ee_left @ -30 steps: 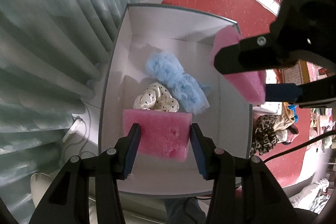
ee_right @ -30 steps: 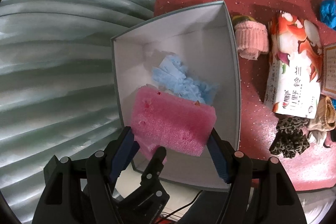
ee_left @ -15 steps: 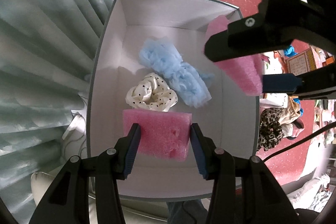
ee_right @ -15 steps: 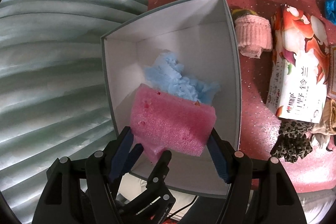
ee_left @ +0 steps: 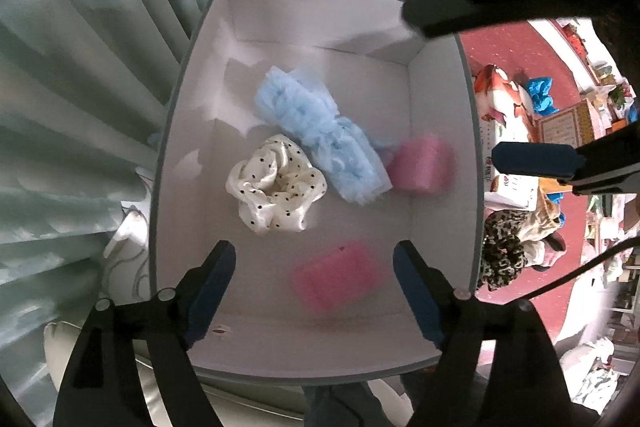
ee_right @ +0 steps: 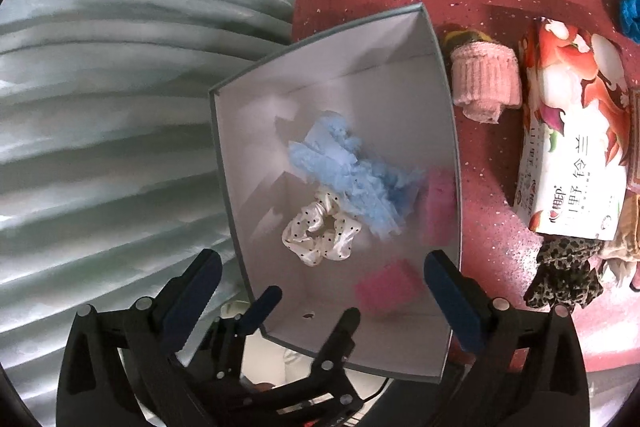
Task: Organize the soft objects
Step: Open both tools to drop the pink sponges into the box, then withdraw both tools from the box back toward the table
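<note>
A white box (ee_left: 440, 147) with a grey rim holds a blue tulle scrunchie (ee_left: 320, 131) and a white dotted scrunchie (ee_left: 276, 191). Two pink sponges show blurred inside it. One (ee_left: 338, 281) is below my left gripper (ee_left: 312, 259), the other (ee_left: 420, 167) is by the right wall. The left jaws are opening, and the sponge is clear of the pads. My right gripper (ee_right: 320, 263) hangs over the box (ee_right: 248, 187) with its jaws opening too and nothing between them. The right wrist view shows both sponges (ee_right: 386, 291) (ee_right: 440, 205) and the left gripper (ee_right: 310, 307) below.
A pale green curtain (ee_right: 120, 107) hangs left of the box. On the red surface to the right lie a pink knit roll (ee_right: 484, 87), a tissue pack (ee_right: 572, 155), a leopard scrunchie (ee_right: 564, 275) and a blue item (ee_right: 630, 7).
Both grippers were shut on a pink sponge each. Both have opened wide and let go, and the sponges have dropped into the box.
</note>
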### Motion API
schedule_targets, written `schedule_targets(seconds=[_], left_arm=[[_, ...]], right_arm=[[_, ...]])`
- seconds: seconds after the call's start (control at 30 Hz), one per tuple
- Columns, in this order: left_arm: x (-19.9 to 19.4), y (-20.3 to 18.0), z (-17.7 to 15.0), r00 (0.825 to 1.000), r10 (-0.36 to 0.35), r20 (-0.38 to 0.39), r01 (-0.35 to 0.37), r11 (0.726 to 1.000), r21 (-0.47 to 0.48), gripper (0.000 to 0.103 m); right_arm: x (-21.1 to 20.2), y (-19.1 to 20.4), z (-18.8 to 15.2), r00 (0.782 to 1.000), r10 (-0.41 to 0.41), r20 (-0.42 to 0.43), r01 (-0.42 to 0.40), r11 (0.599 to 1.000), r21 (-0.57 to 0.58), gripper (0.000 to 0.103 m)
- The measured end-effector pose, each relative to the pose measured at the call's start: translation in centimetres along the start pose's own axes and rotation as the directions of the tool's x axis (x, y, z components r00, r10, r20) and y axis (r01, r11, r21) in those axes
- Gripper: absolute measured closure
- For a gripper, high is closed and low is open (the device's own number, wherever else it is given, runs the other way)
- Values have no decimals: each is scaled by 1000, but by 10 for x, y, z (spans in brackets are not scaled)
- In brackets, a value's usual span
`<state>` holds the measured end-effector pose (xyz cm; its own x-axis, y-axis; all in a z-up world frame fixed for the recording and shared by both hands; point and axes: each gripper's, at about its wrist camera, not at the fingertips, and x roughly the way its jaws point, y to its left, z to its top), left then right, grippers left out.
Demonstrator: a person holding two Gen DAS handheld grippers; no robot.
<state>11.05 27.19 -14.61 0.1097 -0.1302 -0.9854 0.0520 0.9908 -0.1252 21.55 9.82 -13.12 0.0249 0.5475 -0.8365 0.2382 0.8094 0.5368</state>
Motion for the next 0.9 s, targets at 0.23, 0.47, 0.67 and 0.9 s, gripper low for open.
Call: schedule_targets(seconds=[0.23,0.47,0.67,0.9], left_arm=[[2,-3,1,998,-57,-27,57,998,-2,9],[-5,-12,8,996,-89,-23,89,996,10,9],[-23,-29,24,995,-99,22,98,994,47,9],[-38,-64,53,994,-80,80,71,990,119,9]], right_arm=[[-26,1,-6,999,29,43,-28,999,-18,1],[-64,-15,-27,994,79,74,-77,996,-36,1],[-107,-41,-44,984,80,157,-79,997,-17,1],[-130,-69,-30,944,211,256,-242,965,97,1]])
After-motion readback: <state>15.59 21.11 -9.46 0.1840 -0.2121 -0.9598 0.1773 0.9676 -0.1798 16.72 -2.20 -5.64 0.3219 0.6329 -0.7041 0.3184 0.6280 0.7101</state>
